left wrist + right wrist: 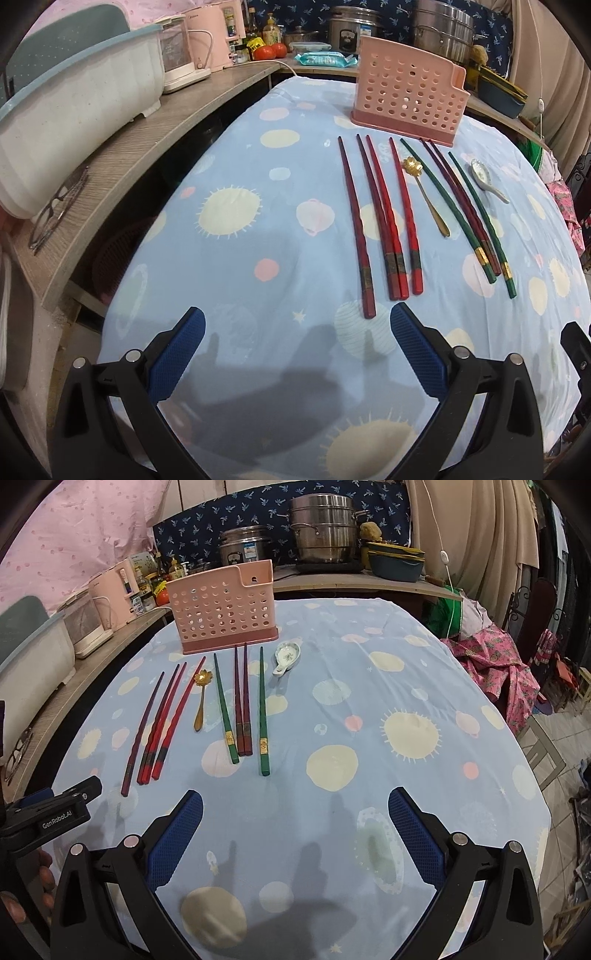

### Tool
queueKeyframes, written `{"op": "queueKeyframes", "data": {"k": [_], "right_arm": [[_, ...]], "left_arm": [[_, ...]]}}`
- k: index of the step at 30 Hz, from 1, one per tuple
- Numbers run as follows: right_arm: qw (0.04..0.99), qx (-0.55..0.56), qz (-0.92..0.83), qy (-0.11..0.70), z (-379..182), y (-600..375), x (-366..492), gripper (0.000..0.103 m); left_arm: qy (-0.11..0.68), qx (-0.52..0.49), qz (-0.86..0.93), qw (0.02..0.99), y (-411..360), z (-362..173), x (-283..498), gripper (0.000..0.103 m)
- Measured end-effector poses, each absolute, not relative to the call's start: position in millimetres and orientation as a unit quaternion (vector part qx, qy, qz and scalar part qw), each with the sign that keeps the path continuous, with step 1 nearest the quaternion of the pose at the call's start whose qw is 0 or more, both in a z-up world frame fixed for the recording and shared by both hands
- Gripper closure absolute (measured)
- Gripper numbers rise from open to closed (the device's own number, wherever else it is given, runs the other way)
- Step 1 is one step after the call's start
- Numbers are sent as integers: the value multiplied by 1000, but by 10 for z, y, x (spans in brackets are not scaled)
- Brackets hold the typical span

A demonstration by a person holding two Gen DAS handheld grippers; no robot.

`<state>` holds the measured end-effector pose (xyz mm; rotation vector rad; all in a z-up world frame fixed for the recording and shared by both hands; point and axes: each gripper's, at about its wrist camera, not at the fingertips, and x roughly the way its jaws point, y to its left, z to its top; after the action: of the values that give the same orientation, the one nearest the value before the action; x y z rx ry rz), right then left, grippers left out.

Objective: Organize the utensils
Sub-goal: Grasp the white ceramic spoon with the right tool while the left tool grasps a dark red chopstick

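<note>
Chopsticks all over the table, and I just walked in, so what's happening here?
Nothing has been picked up yet. The left gripper and right gripper both hover open over the blue planet-print tablecloth. Red chopsticks, green chopsticks, a gold flower spoon and a white ceramic spoon lie before the empty-looking pink perforated holder.

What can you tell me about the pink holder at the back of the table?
The holder is a pink, plastic-looking caddy with rows of round holes in its walls, a raised corner at its right end and a darker pink base. It stands upright on the cloth, just behind the chopstick tips, touching nothing but the cloth. No utensil shows above its rim; the inside is hidden.
</note>
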<state>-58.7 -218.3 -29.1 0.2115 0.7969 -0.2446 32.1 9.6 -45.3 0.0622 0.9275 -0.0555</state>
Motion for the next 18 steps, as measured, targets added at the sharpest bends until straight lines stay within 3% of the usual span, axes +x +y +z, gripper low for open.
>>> {"op": "queueKeyframes", "data": {"k": [13, 17, 18], "right_arm": [[904, 113, -120, 395, -382, -2304, -342, 7], [903, 111, -119, 396, -407, -2302, -282, 7], [904, 110, -118, 397, -412, -2298, -266, 7]], "left_arm": [[470, 37, -44, 881, -39, -704, 710, 29], [473, 43, -53, 879, -84, -745, 733, 40], [469, 44, -55, 880, -88, -742, 723, 46]]}}
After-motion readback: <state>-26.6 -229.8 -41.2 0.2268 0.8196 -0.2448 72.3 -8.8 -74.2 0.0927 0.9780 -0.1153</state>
